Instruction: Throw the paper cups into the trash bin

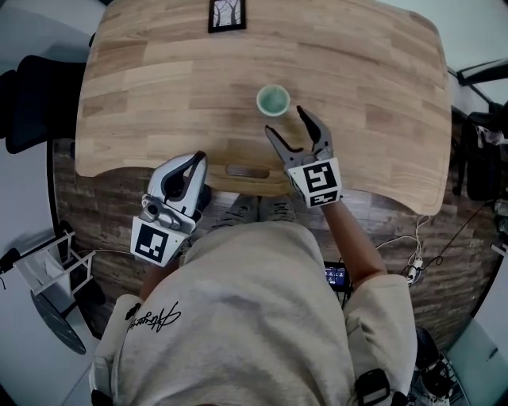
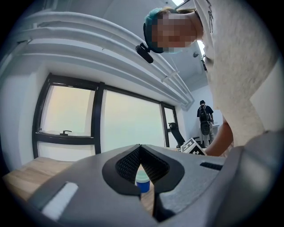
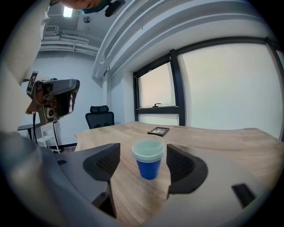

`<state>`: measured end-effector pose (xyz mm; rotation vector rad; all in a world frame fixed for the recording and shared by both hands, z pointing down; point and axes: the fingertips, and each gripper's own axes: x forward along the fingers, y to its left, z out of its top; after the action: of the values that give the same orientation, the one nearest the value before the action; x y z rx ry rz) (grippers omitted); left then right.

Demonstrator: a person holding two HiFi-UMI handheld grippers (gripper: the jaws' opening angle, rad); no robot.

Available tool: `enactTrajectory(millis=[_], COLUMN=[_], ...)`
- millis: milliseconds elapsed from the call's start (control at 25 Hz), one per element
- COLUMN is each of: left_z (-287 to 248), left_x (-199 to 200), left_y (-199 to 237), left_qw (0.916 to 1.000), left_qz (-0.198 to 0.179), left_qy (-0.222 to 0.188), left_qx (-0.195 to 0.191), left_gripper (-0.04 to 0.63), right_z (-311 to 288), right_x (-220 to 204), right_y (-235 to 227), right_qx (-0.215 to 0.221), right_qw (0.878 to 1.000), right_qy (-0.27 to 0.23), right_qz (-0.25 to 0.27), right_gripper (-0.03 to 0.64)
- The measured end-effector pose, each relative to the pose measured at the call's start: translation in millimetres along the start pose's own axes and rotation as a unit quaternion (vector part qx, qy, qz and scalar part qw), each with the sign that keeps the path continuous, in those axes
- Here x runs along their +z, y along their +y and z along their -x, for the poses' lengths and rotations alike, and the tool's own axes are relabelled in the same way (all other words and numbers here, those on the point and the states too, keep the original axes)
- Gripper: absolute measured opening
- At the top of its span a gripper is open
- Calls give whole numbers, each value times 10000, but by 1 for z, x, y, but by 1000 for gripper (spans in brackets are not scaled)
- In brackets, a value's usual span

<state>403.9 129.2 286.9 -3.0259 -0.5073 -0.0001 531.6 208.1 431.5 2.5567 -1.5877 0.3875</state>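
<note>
A blue paper cup (image 1: pixel 272 100) with a pale mint rim stands upright on the wooden table (image 1: pixel 159 87), near its front middle. My right gripper (image 1: pixel 284 120) is just on the near side of it, jaws spread wide and level with the tabletop. In the right gripper view the cup (image 3: pixel 148 160) stands a little ahead of the open gripper (image 3: pixel 143 156), centred on the gap and touching neither pad. My left gripper (image 1: pixel 193 163) hovers shut over the table's front edge, holding nothing. Through the slit under its closed tips (image 2: pixel 140 147) I glimpse the cup (image 2: pixel 142 182).
A small black picture frame (image 1: pixel 227 14) lies at the table's far edge, also visible as the frame (image 3: pixel 159 131) beyond the cup. A black office chair (image 3: pixel 100 116) stands off the table's left side. A person (image 2: pixel 205 116) stands far back in the room.
</note>
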Motion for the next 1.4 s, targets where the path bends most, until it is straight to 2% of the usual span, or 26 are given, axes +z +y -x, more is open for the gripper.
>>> enactTrajectory(millis=[440,1400], left_z=[7,27], left_x=[-11,-22], left_y=[6,16], left_qw=[9997,9979], left_qz=[-5,-13], left_qy=[153,367], left_qx=[181,538], left_gripper=[3,3], right_z=[-29,-62], right_x=[-38,-56], right_y=[-8,-18], right_qx=[-10,-4], right_qw=[9969,9938], right_qy=[772,1045], right_qz=[-143,-369], right_gripper=[314,314])
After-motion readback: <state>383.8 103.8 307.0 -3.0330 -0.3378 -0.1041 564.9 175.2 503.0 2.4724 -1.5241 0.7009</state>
